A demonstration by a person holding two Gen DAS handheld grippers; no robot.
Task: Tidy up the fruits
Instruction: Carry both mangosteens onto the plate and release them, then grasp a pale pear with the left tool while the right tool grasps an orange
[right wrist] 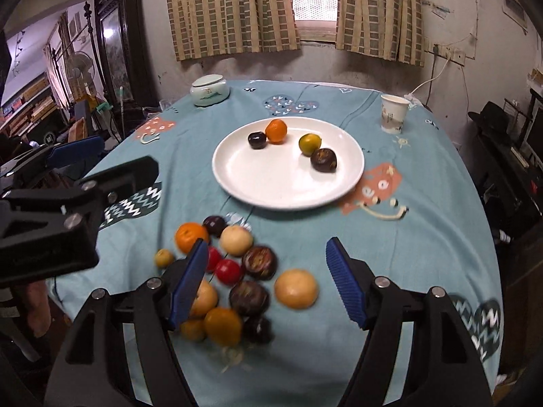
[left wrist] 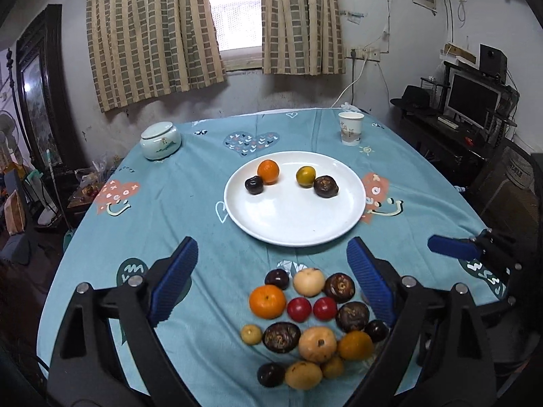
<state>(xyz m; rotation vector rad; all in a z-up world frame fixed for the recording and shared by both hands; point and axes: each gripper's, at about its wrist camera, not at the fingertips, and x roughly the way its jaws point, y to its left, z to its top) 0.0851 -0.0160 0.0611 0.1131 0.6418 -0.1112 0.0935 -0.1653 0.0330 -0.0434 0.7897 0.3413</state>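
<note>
The left gripper (left wrist: 271,281) is spread wide and empty above the fruit pile (left wrist: 305,325) on the tabletop (left wrist: 169,203) — probably positioned to select the next piece. The plate (left wrist: 292,227) behind holds four fruits in two pairs, apparently sorted. The right gripper (right wrist: 268,281) — also open and empty — hovers over the same pile.

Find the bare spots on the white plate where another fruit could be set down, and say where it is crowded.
The white plate is bare across its near half. Its far half holds an orange touching a dark fruit, and a yellow-green fruit beside another dark one; a narrow gap separates the pairs.
</note>
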